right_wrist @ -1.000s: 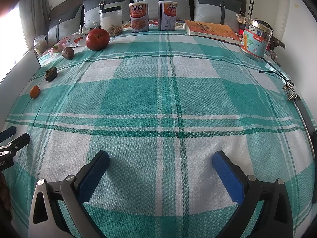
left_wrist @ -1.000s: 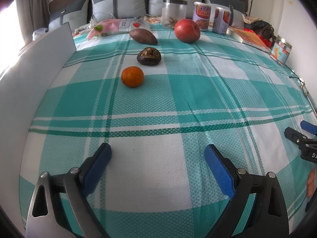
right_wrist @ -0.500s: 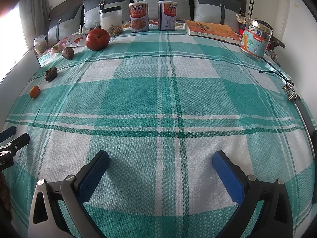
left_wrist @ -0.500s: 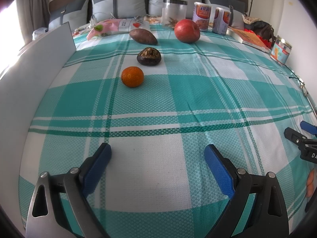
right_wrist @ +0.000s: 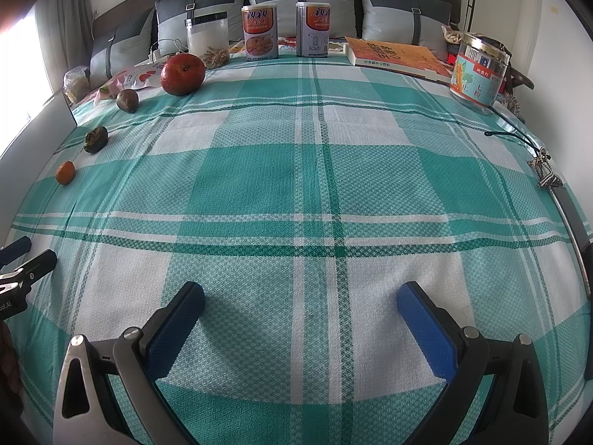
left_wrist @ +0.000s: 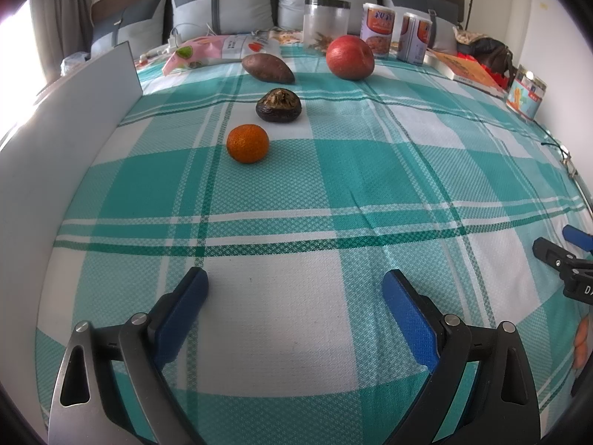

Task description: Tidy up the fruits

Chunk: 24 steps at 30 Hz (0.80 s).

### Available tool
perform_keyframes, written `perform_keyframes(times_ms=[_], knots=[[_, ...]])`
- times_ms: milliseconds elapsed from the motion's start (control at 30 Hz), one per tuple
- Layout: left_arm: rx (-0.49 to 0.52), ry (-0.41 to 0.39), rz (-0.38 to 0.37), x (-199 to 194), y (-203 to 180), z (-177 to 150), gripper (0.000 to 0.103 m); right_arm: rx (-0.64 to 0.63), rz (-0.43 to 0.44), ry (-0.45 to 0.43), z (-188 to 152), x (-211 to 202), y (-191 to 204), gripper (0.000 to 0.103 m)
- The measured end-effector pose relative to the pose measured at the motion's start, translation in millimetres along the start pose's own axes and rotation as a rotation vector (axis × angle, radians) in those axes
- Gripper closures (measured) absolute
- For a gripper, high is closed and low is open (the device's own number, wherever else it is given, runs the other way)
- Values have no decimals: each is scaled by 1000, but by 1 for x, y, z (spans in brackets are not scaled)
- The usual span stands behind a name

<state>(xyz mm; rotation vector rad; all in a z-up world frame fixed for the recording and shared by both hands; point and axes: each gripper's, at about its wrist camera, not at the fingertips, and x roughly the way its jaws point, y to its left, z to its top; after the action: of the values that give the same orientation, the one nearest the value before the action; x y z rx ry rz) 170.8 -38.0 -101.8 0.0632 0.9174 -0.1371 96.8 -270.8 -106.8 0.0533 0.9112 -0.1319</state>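
2 tongs (left_wrist: 294,289) (right_wrist: 300,296) unmoved, still agape

Orange-label can (right_wrist: 259,32): "親親". Round tin (right_wrist: 479,70): "尚壹方". Book cover (right_wrist: 396,55) characters unreadable.

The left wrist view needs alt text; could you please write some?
An open left gripper hovers over a teal plaid cloth. Ahead lie an orange, a dark fruit, a sweet potato and a red apple.

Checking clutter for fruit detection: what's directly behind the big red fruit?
In the left wrist view, a clear jar with a dark lid stands just behind the red fruit, some dried bits at its base. The fruit covers the jar's lower right corner.
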Motion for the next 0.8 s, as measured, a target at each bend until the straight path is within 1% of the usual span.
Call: perform_keyframes(times_ms=[733,800], knots=[[-1,0,0,0,0,0,7,0,0,0,0,0,0,0],[-7,-2,-9,-1,2,-1,7,0,0,0,0,0,0,0]])
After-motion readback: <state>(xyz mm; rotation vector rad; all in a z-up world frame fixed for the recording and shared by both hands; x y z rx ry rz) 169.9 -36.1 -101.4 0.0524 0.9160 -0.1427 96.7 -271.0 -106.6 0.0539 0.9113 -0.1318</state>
